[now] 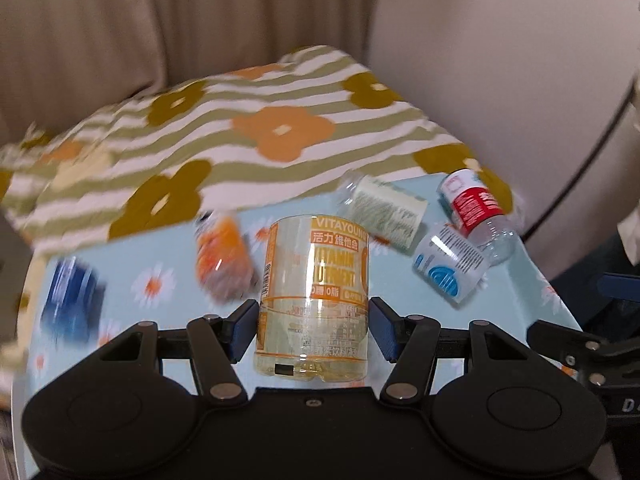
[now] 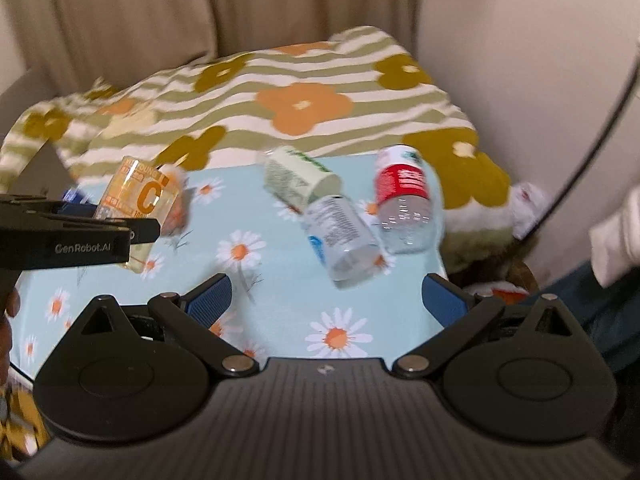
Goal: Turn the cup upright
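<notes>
A clear plastic cup with an orange VITAYOUNG label [image 1: 316,296] sits between the fingers of my left gripper [image 1: 314,320], which is shut on its sides. In the right wrist view the same cup [image 2: 138,200] is at the left, tilted, held above the table in the left gripper's black frame [image 2: 80,236]. My right gripper [image 2: 326,300] is open and empty over the daisy-print tablecloth [image 2: 280,312]. Three cut-bottle cups lie on their sides ahead of it: a green-labelled one [image 2: 298,180], a blue-and-white one [image 2: 340,236] and a red-labelled one [image 2: 404,196].
An orange-labelled cup [image 1: 224,260] and a blue one [image 1: 72,300] lie blurred at the table's left. A striped flower-print blanket [image 1: 256,120] rises behind the table, with beige curtains [image 2: 160,8] beyond. A black cable [image 2: 592,152] hangs at the right.
</notes>
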A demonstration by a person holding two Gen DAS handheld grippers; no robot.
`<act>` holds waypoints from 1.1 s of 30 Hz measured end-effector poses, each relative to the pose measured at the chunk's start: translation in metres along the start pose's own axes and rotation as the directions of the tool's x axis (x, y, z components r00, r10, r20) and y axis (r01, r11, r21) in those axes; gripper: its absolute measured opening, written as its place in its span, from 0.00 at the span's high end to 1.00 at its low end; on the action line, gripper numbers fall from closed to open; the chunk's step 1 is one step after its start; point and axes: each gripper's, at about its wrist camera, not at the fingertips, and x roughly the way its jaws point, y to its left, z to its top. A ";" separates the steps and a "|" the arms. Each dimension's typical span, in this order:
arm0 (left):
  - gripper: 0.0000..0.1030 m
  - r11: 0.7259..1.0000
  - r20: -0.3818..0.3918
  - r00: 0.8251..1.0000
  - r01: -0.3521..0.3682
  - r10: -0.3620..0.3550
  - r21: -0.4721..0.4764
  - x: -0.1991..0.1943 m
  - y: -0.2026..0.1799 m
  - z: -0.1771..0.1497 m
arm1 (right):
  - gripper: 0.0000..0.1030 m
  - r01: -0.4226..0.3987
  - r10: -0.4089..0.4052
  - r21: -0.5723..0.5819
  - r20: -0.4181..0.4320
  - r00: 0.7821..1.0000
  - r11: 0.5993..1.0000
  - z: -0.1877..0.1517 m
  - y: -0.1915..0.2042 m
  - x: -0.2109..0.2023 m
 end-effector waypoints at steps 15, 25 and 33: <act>0.38 0.974 -0.174 0.983 -0.091 0.055 -0.207 0.028 0.041 -0.080 | 0.00 -0.113 0.096 -0.114 -0.149 0.984 0.987 -0.030 0.043 0.049; 0.38 0.977 -0.208 0.978 -0.061 0.018 -0.204 0.051 0.039 -0.089 | 0.00 -0.084 0.068 -0.080 -0.186 0.980 0.993 -0.042 0.049 0.061; 0.10 0.985 -0.194 0.981 -0.054 0.021 -0.163 0.049 0.036 -0.087 | 0.00 -0.070 0.060 -0.047 -0.182 0.982 0.996 -0.044 0.046 0.059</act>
